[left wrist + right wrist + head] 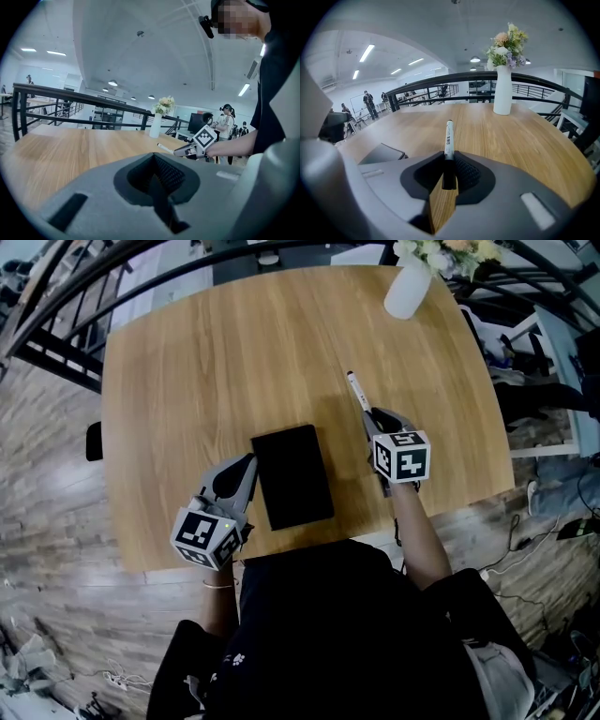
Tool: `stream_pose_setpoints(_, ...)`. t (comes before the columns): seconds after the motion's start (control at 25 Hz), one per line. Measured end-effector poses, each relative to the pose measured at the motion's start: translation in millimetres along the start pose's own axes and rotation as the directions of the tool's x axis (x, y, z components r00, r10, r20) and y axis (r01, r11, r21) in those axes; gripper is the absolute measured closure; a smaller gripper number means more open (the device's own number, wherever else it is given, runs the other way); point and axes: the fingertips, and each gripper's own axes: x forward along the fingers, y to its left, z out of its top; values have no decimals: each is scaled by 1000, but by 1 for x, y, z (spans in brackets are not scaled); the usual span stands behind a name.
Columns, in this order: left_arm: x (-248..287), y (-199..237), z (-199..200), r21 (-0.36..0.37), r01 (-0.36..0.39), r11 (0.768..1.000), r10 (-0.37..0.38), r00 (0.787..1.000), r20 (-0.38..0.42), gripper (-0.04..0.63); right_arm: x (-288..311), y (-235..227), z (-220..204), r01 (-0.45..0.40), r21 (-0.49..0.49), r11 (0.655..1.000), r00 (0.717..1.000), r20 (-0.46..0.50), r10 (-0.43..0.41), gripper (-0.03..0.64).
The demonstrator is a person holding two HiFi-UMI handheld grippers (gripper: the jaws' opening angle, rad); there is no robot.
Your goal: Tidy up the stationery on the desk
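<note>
Your right gripper (372, 416) has its jaws clamped on the pen (356, 390) by its dark end, its length running straight ahead out of them; the black case (292, 474) lies on the bench (187, 362) to their left, beside your closed, empty left gripper (247, 463).

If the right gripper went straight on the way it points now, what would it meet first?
Probably bare desk top. The right gripper tilts downward, and the marker it grips aims left of the white vase. Nothing else seems to lie in that line.
</note>
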Motion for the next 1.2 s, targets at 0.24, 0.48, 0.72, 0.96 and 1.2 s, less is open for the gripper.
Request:
stream_pose_setpoints(0.24, 6, -12, -5, 1, 18, 1000, -18, 1000, -5, 600, -22, 23, -24, -34, 15, 999, 999, -4, 34, 540)
stream_pose_setpoints(0.48, 7, -22, -10, 12, 25, 1000, -25, 1000, -6, 601, -38, 44, -48, -62, 18, 998, 998, -21, 63, 538)
stream_pose_setpoints(0.72, 3, -25, -13, 9, 20, 1000, -20, 1000, -9, 600, -42, 71, -64, -119, 39, 992, 992, -47, 121, 538)
stream_pose_setpoints(0.96, -3, -31, -17, 12, 11, 1000, -11, 1000, -11, 600, -45, 91, -81, -151, 58, 987, 984, -82, 156, 538)
stream_pose_setpoints(1.2, -13, -25, -23, 6, -4, 1000, 4, 1000, -10, 600, -41, 103, -91, -161, 63, 985, 979, -120, 167, 538)
